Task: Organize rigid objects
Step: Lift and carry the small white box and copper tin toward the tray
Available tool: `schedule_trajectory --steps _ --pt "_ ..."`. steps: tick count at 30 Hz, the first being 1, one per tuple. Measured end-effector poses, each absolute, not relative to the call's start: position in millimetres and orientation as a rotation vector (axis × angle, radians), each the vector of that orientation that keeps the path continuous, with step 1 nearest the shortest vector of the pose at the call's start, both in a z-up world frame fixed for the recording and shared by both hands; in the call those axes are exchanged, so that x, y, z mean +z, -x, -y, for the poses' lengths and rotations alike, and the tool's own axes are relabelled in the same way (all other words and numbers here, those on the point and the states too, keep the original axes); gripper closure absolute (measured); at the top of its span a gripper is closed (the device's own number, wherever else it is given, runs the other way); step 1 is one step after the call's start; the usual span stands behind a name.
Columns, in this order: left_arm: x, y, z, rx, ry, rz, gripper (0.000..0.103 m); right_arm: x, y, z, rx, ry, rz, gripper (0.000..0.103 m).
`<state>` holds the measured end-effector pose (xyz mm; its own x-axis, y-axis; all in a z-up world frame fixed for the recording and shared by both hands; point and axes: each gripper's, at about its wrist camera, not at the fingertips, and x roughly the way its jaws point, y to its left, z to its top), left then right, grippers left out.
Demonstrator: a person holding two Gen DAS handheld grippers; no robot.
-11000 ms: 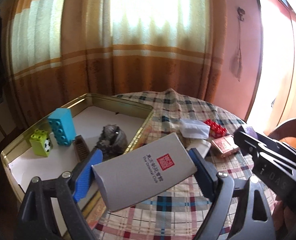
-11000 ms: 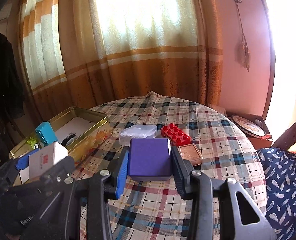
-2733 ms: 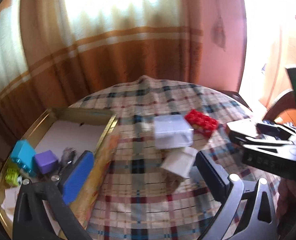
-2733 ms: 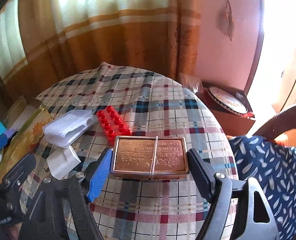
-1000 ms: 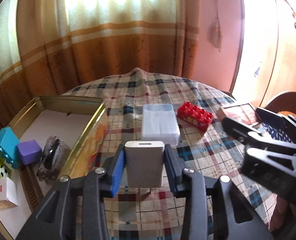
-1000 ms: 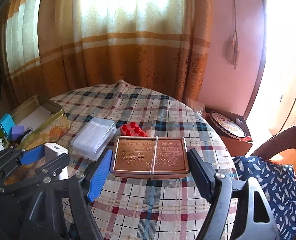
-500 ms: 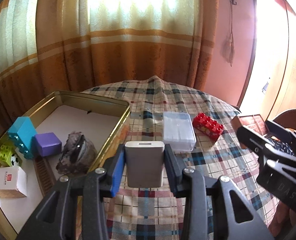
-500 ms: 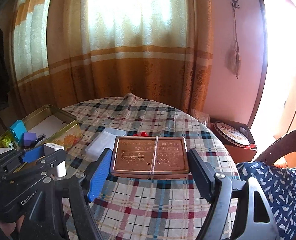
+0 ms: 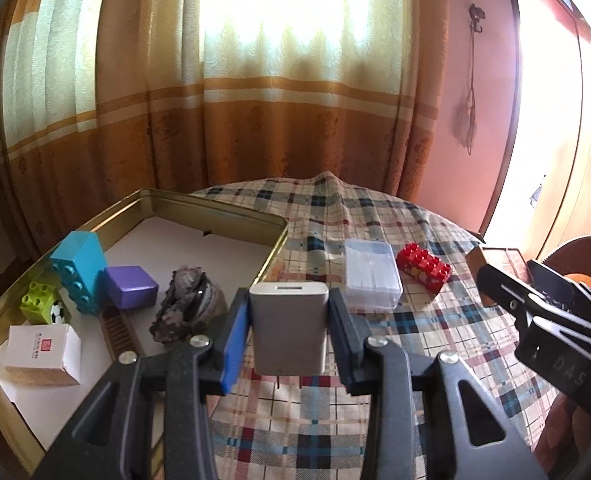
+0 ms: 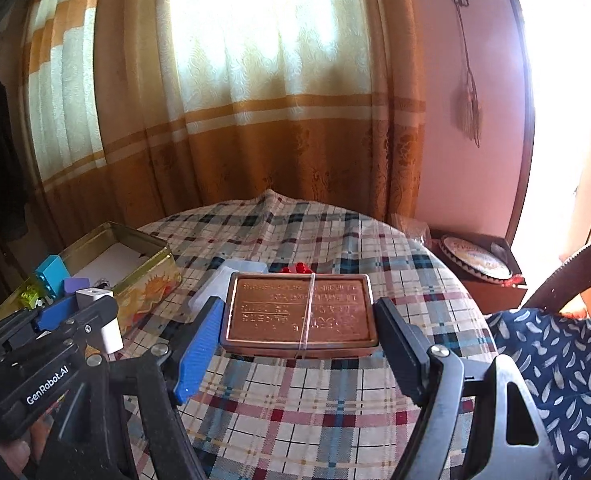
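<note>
My left gripper (image 9: pixel 289 322) is shut on a white power adapter (image 9: pixel 288 328) and holds it above the plaid tablecloth, just right of the gold tin tray (image 9: pixel 215 210). The tray holds a blue brick (image 9: pixel 80 264), a purple cube (image 9: pixel 131 286), a green brick (image 9: pixel 41 308), a white carton (image 9: pixel 41 354) and a grey rock (image 9: pixel 185 308). My right gripper (image 10: pixel 299 328) is shut on a flat copper tin (image 10: pixel 300 310) and holds it above the table. A clear plastic case (image 9: pixel 371 280) and a red brick (image 9: pixel 423 268) lie on the cloth.
The round table (image 10: pixel 315 400) has a plaid cloth. Orange curtains (image 9: pixel 295 120) hang behind it. A chair with a blue patterned cushion (image 10: pixel 555 360) stands at the right. A low box with a round plate (image 10: pixel 475 260) sits beyond the table's right edge.
Both grippers have lifted and swung left with their loads. The tray now shows larger in the left wrist view. The red brick is nearly hidden behind the copper tin.
</note>
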<state>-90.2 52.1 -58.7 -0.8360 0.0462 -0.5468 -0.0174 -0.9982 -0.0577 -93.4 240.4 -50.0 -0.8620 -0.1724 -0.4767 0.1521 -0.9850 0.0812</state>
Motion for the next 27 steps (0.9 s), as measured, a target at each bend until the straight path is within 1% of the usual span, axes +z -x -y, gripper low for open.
schedule_trajectory --steps 11,22,27 --pt "-52 74 -48 3.018 0.815 0.030 0.066 -48 86 -223 -2.836 -0.725 0.041 0.026" --pt "-49 66 -37 3.043 0.791 0.055 0.066 -45 77 -221 -2.841 -0.675 0.058 0.026" --pt "-49 62 -34 3.038 0.786 0.059 0.066 -43 71 -211 -2.823 -0.649 0.030 0.026"
